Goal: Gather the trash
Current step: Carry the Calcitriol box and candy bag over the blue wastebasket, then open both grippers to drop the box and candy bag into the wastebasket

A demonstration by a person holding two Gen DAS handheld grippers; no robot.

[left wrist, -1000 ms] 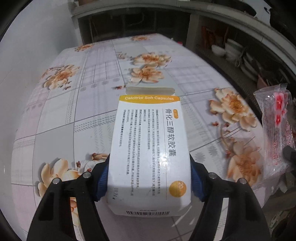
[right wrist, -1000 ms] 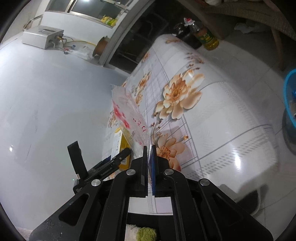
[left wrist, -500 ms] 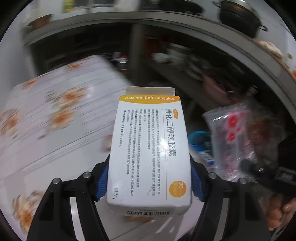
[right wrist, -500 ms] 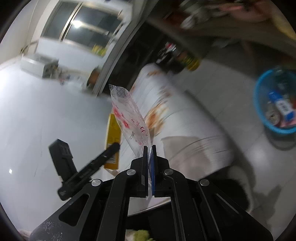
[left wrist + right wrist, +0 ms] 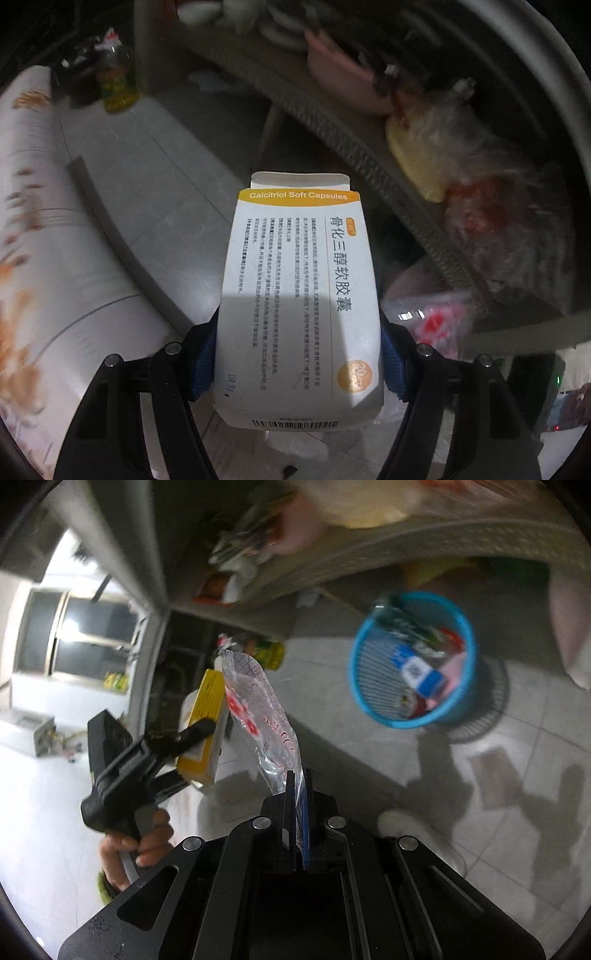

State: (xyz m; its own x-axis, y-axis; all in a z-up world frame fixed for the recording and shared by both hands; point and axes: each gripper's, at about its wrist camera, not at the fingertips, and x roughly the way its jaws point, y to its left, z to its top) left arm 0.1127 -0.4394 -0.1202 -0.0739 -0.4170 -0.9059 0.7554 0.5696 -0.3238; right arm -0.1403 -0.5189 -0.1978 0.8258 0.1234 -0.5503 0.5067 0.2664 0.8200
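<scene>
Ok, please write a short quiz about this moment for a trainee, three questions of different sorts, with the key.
1. True or false: the left gripper is shut on the Calcitriol Soft Capsules box.
2. What does the right gripper pinch? A) a glass bottle B) a clear plastic wrapper with red print C) nothing
3. Fill in: the blue trash basket stands on the tiled ____.

Key: 1 true; 2 B; 3 floor.
</scene>
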